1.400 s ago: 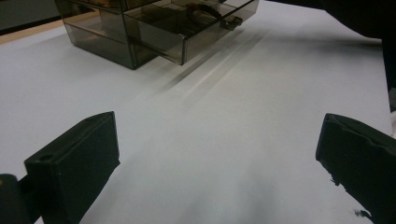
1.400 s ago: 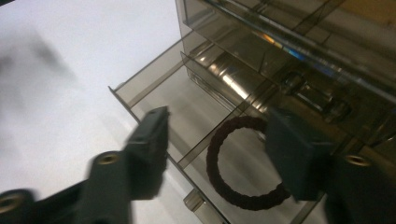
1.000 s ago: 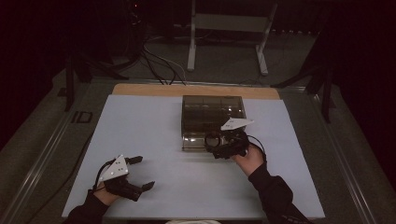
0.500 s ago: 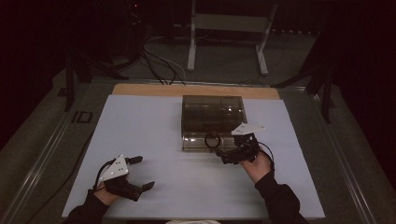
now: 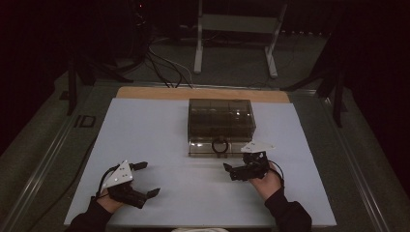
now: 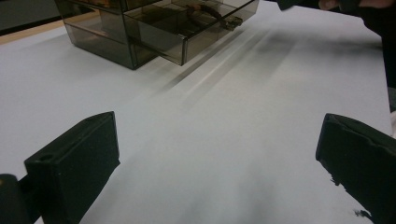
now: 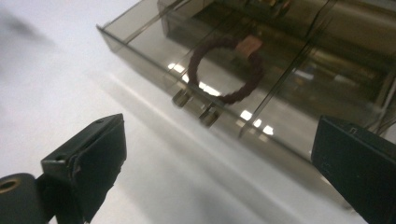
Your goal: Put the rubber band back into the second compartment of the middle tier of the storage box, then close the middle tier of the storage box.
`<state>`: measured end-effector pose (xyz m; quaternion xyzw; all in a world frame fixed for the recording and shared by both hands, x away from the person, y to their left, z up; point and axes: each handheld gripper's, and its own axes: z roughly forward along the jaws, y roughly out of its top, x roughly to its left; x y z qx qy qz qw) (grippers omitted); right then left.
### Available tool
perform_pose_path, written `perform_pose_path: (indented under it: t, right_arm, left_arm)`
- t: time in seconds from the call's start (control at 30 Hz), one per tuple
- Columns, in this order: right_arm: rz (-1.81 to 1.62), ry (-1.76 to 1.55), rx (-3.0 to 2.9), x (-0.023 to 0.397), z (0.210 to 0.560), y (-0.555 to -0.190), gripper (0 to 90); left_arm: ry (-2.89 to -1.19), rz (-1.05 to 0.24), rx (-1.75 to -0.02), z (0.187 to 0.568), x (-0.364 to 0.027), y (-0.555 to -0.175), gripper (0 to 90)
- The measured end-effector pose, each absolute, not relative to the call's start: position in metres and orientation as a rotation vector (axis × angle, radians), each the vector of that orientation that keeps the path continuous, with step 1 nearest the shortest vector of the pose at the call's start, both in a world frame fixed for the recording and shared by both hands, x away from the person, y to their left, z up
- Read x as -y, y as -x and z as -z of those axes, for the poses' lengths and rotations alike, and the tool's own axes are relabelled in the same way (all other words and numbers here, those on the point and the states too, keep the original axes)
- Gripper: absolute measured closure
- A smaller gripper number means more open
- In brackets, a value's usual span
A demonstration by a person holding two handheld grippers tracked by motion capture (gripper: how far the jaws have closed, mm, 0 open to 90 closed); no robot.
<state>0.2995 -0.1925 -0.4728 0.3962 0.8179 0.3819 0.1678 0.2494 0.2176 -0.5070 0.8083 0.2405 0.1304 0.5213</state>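
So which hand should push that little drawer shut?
Probably the right gripper: it sits open just in front of the pulled-out drawer holding the hair tie. The left gripper rests farther away.

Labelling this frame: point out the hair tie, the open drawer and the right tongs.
hair tie [image 7: 227,70]: right gripper view, on the braided loop.
open drawer [image 5: 203,149]: high view, on its front wall.
right tongs [image 5: 228,170]: high view, between the fingertips.

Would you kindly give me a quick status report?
Both grippers open, empty: left gripper, right gripper. Drawer pulled out, hair tie inside. Nothing in the way.
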Motion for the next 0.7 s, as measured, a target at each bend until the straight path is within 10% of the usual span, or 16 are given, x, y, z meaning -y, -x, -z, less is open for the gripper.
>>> perform_pose_path:
  t: [0.7]
  right_arm:
    - [-1.015, -1.258, -2.308, 0.176, 0.51, -0.287, 3.5]
  left_arm:
    - [-1.939, -0.307, -0.573, 0.507, -0.217, -0.25, 0.8]
